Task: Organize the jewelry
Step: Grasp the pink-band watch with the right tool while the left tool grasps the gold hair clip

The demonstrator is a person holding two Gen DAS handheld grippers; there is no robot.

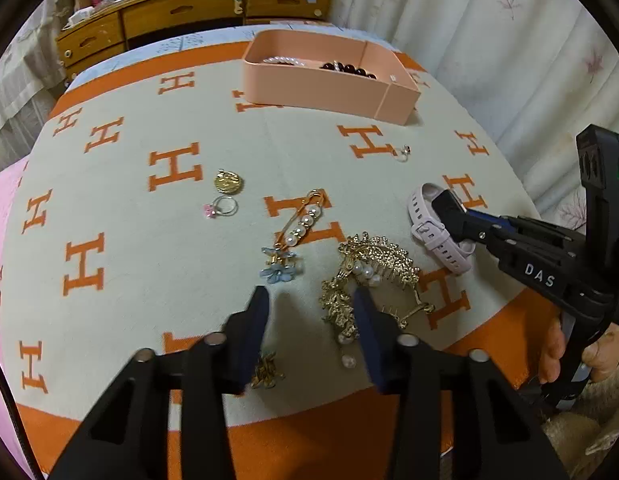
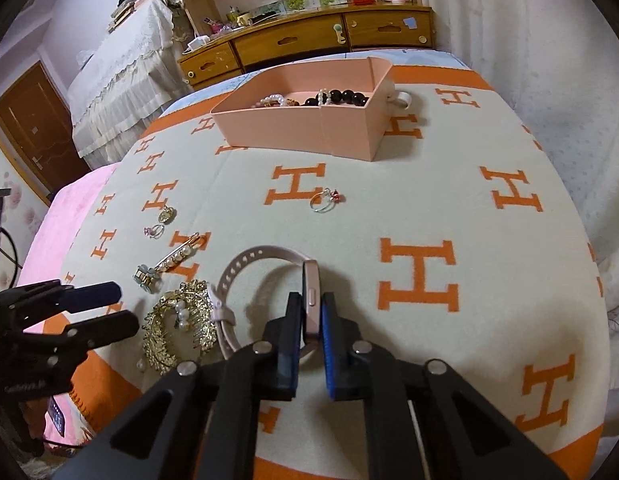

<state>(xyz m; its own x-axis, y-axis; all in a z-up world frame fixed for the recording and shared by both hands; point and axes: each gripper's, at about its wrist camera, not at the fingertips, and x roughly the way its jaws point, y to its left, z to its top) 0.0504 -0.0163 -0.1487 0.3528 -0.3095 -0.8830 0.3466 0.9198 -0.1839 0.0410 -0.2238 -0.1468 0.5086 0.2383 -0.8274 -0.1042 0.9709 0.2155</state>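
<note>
- Fingers (image 2: 295, 332) of the right gripper (image 2: 311, 328) clamp the pale pink strap smartwatch (image 2: 311, 292).
- Left gripper (image 1: 311, 312) gapes open just beside the ornate gold pearl hair comb (image 1: 375, 264), left of that smartwatch.

Bed (image 1: 121, 264) under cream blanket (image 2: 449, 208), orange H pattern. Pink box (image 1: 321, 88) near far edge. Mid-blanket: red-stone ring (image 2: 327, 200), gold medallion (image 1: 228, 181), pink-stone ring (image 1: 223, 206), pearl pin (image 1: 303, 222). Near edge: gold hair comb (image 1: 369, 268), pale watch (image 2: 261, 276), possibly resting on blanket.

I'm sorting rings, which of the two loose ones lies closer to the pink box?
The red-stone ring, alone on the blanket before the pink box. The pink-stone ring lies farther back, beside the gold pendant.
</note>
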